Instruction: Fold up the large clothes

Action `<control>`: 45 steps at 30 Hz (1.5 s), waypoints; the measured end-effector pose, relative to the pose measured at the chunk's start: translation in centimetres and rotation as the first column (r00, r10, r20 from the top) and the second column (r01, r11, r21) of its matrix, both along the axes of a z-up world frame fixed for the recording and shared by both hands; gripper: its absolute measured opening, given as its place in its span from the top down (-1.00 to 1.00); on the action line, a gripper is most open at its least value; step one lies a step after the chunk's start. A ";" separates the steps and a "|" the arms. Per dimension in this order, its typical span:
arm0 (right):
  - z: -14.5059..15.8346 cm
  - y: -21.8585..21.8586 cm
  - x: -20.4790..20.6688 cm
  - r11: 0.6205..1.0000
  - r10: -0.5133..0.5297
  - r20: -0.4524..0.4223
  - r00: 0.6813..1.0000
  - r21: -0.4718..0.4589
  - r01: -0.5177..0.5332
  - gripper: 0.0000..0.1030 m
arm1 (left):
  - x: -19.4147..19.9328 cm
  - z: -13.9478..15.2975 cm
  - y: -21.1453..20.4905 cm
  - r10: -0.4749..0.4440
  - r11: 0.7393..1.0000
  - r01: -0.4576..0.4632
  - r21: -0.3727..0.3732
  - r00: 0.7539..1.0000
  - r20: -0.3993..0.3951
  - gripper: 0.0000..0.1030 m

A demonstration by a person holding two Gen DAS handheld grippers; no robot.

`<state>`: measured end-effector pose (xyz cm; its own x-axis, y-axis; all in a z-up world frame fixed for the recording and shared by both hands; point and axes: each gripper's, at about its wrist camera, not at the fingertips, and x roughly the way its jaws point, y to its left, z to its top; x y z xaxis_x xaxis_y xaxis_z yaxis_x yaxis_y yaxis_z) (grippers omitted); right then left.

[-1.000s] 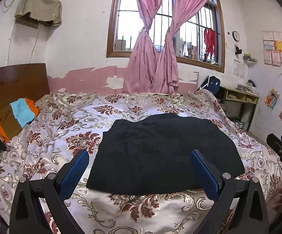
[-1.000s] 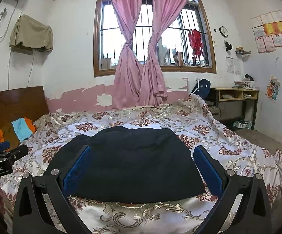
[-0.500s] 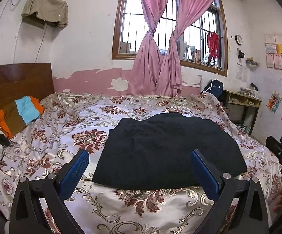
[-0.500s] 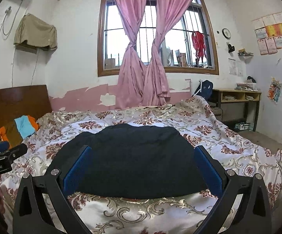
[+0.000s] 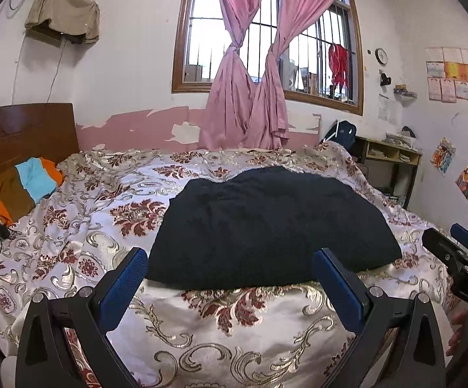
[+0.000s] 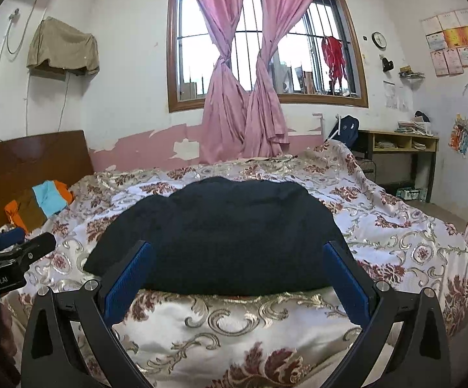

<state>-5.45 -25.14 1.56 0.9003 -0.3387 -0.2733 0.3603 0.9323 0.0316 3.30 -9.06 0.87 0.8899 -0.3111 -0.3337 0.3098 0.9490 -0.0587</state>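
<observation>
While I held both the left gripper (image 5: 230, 278) and right gripper (image 6: 238, 271) spread wide and empty, the dark knitted garment (image 5: 266, 226) lay as a folded, rounded slab on the glossy floral bedspread (image 5: 81, 226). Its far edge was hard to make out.

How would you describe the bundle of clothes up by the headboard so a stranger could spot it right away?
Find the wooden headboard at the end of the floral bedspread. Right below it lies a striped bundle in orange, brown and sky blue. It is the only bright multicoloured cloth there; the black garment in the middle is plain and dark.
</observation>
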 end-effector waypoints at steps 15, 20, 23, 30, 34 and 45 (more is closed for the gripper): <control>-2.7 0.2 0.0 1.000 -0.015 -0.066 0.998 -0.002 0.015 -0.98 | -0.2 -2.9 -0.2 0.007 1.000 -0.006 0.029 0.999 -0.052 -1.00; -3.1 0.4 0.3 1.000 -0.016 -0.094 0.995 -0.010 0.015 -0.98 | -0.2 -3.4 0.1 0.030 0.999 -0.027 0.047 0.998 -0.057 -1.00; -3.1 0.5 0.2 1.000 -0.015 -0.097 0.995 -0.010 0.014 -0.98 | 0.0 -3.7 0.3 0.035 0.999 -0.032 0.044 0.997 -0.069 -1.00; -3.4 1.0 0.5 1.000 -0.005 -0.115 0.993 -0.017 0.003 -0.98 | 0.0 -3.9 0.6 0.045 0.998 -0.042 0.042 0.997 -0.070 -1.00; -3.5 1.0 0.5 1.000 -0.010 -0.122 0.992 -0.011 0.009 -0.98 | 0.2 -4.1 0.7 0.047 0.998 -0.044 0.040 0.996 -0.078 -1.00; -3.6 1.0 0.6 1.000 -0.017 -0.129 0.991 0.001 0.017 -0.98 | 0.2 -4.1 0.7 0.047 0.998 -0.044 0.039 0.996 -0.078 -1.00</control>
